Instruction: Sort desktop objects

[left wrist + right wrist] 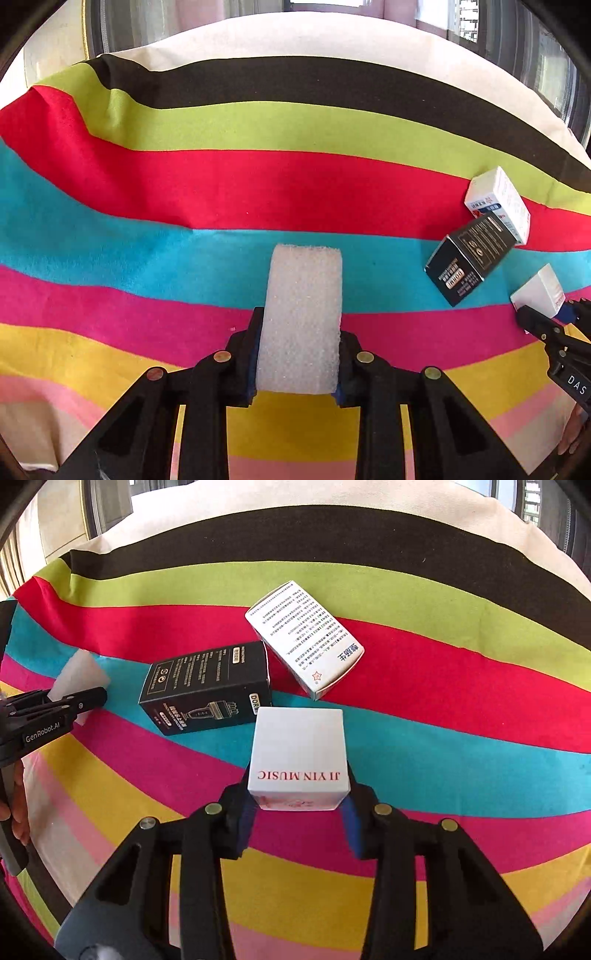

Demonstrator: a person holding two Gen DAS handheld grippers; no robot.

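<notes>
My left gripper (301, 332) is shut on a white foam block (301, 317), which stands up between its pads over the blue and pink stripes. From the right wrist view, the foam block (79, 677) and the left gripper (83, 701) show at the far left. A white box printed "JI YIN MUSIC" (299, 749) sits between the blue pads of my right gripper (298, 786), which is shut on it. In the left wrist view that white box (541, 291) and the right gripper (543, 321) appear at the right edge.
A black carton (208, 686) lies flat beside a white carton with small printed text (304, 638), both just beyond the held box. All rest on a striped cloth (184, 184) over a pale table. A person's hand (18, 812) holds the left gripper's handle.
</notes>
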